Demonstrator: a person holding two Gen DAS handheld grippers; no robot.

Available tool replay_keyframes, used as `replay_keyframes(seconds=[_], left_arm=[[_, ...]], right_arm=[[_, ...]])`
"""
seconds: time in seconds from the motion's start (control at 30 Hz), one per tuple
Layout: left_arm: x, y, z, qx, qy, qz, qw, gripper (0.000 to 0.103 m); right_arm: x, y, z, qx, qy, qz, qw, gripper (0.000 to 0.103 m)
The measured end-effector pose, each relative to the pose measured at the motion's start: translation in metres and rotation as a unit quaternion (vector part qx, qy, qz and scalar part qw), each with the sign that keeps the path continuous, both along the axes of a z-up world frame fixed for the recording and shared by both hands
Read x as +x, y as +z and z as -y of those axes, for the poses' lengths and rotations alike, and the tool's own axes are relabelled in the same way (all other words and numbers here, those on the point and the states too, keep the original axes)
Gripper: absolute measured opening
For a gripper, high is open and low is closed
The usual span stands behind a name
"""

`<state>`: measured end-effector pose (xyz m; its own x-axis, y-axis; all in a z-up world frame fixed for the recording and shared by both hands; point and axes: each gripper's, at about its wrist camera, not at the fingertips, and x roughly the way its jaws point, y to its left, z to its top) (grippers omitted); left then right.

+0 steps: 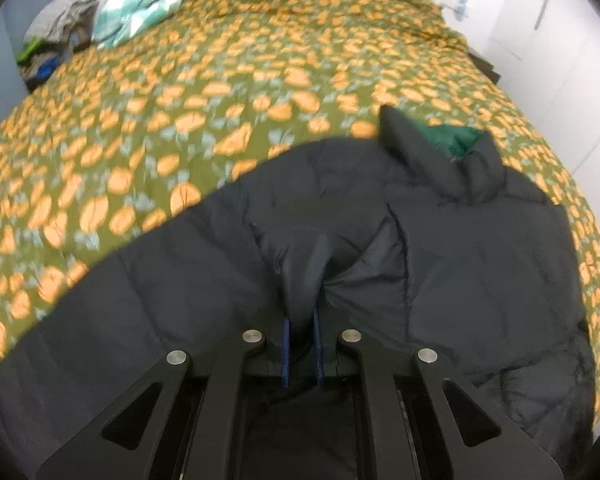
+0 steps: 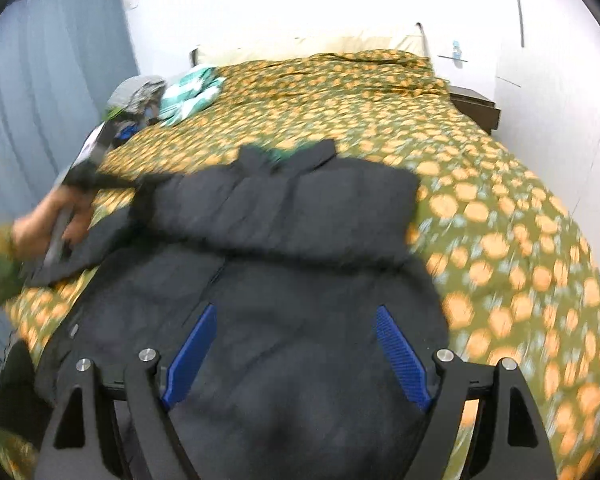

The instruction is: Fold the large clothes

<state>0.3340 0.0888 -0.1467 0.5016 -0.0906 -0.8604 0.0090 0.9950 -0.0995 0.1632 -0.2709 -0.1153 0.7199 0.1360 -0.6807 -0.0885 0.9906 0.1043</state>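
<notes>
A bed (image 1: pixel 260 60) with an orange-flowered green quilt carries a black puffer jacket (image 1: pixel 460 260), a teal checked cloth (image 1: pixel 140 4) and a clothes pile (image 1: pixel 56 36).

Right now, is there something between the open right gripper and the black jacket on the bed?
Nothing visible. The right gripper hangs open directly over the black jacket, with only jacket fabric between its fingers. The left gripper is already shut on a fold of it.

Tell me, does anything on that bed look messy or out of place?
Mostly the black puffer jacket: it lies rumpled across the orange-patterned bedspread, collar crooked, with a pinch of its fabric bunched in the left claw. At the far corner sits an untidy heap of clothes beside a teal checked cloth.
</notes>
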Motion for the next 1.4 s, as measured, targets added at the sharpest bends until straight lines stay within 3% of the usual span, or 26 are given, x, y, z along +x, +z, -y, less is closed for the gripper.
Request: replay_keyframes(seconds=[0.03, 0.13, 0.27, 0.4, 0.43, 0.57, 0.77, 0.83, 0.97, 1.03, 1.13, 1.27, 1.33, 1.4], left_arm=[[-0.002, -0.008, -0.001, -0.002, 0.003, -0.003, 1.0000, 0.008], [0.000, -0.024, 0.000, -0.001, 0.004, -0.008, 1.0000, 0.010], [0.002, -0.041, -0.004, -0.012, 0.007, -0.012, 0.9998, 0.014], [0.003, -0.053, -0.006, -0.026, 0.010, -0.012, 0.9996, 0.016], [0.001, -0.055, -0.006, -0.027, 0.008, -0.008, 0.9996, 0.016], [-0.003, -0.060, -0.004, -0.016, -0.006, 0.005, 0.9998, 0.017], [-0.007, -0.067, -0.010, -0.039, -0.001, 0.018, 0.9991, 0.019], [-0.009, -0.068, -0.010, -0.040, 0.000, 0.020, 0.9990, 0.019], [-0.008, -0.070, -0.007, -0.035, -0.002, 0.023, 0.9991, 0.020], [-0.009, -0.071, -0.006, -0.030, -0.003, 0.026, 0.9992, 0.020], [-0.009, -0.073, -0.006, -0.028, -0.004, 0.030, 0.9991, 0.020], [-0.011, -0.074, -0.006, -0.030, -0.003, 0.035, 0.9990, 0.020], [-0.010, -0.074, -0.005, -0.026, -0.003, 0.035, 0.9990, 0.020], [-0.012, -0.074, -0.005, -0.024, -0.003, 0.035, 0.9991, 0.020]], right_arm=[[0.020, 0.001, 0.007, 0.002, -0.007, -0.003, 1.000, 0.079], [0.078, -0.004, 0.022, 0.018, -0.022, -0.022, 0.999, 0.040], [0.138, -0.035, 0.026, 0.043, -0.028, -0.051, 0.997, 0.039], [0.175, -0.115, 0.019, 0.032, -0.020, -0.168, 0.985, 0.039], [0.177, -0.122, 0.018, 0.029, -0.019, -0.168, 0.985, 0.039], [0.188, -0.106, 0.015, 0.010, -0.006, -0.183, 0.983, 0.039], [0.231, -0.051, 0.039, 0.019, -0.054, -0.099, 0.993, 0.039], [0.250, -0.054, 0.046, 0.021, -0.075, -0.094, 0.992, 0.039], [0.284, -0.114, 0.057, 0.045, -0.095, -0.182, 0.978, 0.039], [0.280, -0.119, 0.055, 0.040, -0.095, -0.175, 0.979, 0.039], [0.266, -0.099, 0.051, 0.026, -0.086, -0.155, 0.984, 0.039], [0.219, -0.066, 0.045, 0.062, -0.050, -0.121, 0.990, 0.039], [0.189, -0.061, 0.039, 0.083, -0.037, -0.122, 0.988, 0.039], [0.169, -0.080, 0.037, 0.096, -0.047, -0.150, 0.983, 0.039]])
